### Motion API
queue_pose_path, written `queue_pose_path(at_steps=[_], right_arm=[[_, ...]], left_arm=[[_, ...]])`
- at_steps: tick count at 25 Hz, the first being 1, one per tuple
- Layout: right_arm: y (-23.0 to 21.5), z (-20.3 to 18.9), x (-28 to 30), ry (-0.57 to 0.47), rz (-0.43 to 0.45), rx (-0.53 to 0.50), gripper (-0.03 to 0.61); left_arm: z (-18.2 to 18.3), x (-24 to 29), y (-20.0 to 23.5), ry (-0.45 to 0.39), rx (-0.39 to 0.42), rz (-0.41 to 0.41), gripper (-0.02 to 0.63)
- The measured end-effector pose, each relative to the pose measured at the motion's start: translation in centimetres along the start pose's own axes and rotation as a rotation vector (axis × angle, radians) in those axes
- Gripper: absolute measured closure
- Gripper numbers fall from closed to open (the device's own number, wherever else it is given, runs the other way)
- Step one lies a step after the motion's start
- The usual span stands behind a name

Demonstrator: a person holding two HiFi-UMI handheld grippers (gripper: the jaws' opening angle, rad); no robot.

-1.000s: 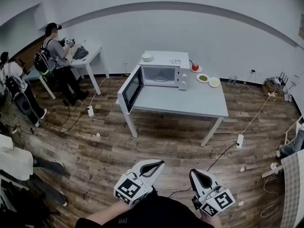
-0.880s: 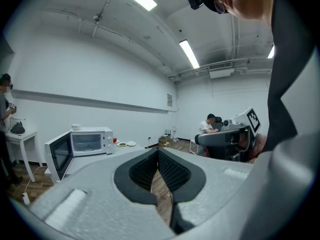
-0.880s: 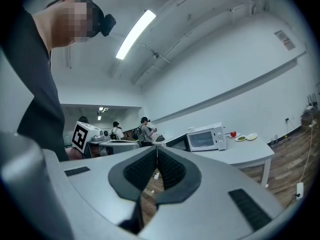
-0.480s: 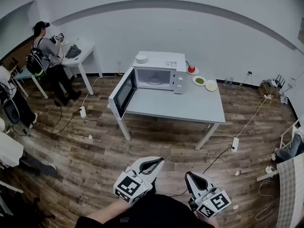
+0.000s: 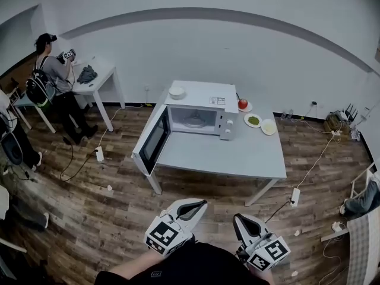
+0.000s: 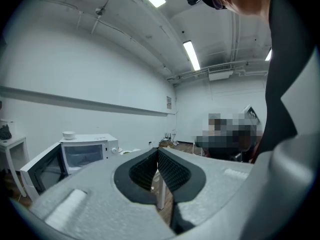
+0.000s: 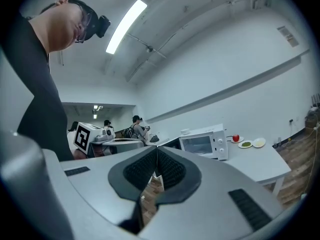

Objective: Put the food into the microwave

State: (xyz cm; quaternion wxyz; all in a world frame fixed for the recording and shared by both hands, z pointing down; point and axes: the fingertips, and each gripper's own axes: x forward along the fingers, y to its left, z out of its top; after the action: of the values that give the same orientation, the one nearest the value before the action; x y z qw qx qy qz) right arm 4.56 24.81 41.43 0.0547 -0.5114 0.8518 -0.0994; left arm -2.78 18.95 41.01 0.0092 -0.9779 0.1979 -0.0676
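A white microwave point(image 5: 199, 108) stands on the grey table point(image 5: 237, 159) with its door point(image 5: 151, 141) swung open to the left and its inside bare. To its right lie a red apple on a plate point(image 5: 243, 104), a plate of green food point(image 5: 253, 120) and a pale plate point(image 5: 269, 126). My left gripper point(image 5: 199, 204) and right gripper point(image 5: 238, 218) hang over the wooden floor, well short of the table, both shut and holding nothing. The microwave point(image 6: 85, 151) shows beyond the left gripper point(image 6: 158, 151). Past the right gripper point(image 7: 157, 150) I see the microwave point(image 7: 202, 143) and apple point(image 7: 235, 138).
A white bowl point(image 5: 177, 91) sits on top of the microwave. A person point(image 5: 50, 76) stands at a white side table point(image 5: 98, 76) at the back left. Cables and power strips point(image 5: 295, 196) lie on the floor beside the table's legs.
The table and microwave have come nearer in the head view as both grippers moved forward towards them. Both grippers stayed shut.
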Motion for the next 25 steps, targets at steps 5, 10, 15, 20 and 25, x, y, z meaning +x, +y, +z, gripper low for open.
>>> queue_pose_path(at_steps=[5, 10, 15, 20, 25], right_arm=[[-1.8, 0.6, 6.4, 0.017, 0.007, 0.003, 0.561], [-1.2, 0.3, 11.8, 0.055, 0.069, -0.002, 0.561], [-2.3, -0.5, 14.2, 0.093, 0.097, 0.035, 0.561], [-4.0, -0.8, 17.7, 0.131, 0.176, 0.03, 0.561], [-9.3, -0.3, 20.7, 0.123, 0.224, 0.057, 0.562]], left_arm=[[0.0, 1.4, 5.7, -0.003, -0.013, -0.016, 0.604], [-0.4, 2.3, 9.2, 0.004, -0.012, -0.052, 0.604], [-1.3, 2.7, 11.6, 0.004, -0.092, -0.015, 0.604], [-2.4, 4.6, 14.9, 0.032, -0.117, 0.037, 0.604], [-2.0, 9.0, 18.7, 0.045, -0.095, 0.098, 0.604]])
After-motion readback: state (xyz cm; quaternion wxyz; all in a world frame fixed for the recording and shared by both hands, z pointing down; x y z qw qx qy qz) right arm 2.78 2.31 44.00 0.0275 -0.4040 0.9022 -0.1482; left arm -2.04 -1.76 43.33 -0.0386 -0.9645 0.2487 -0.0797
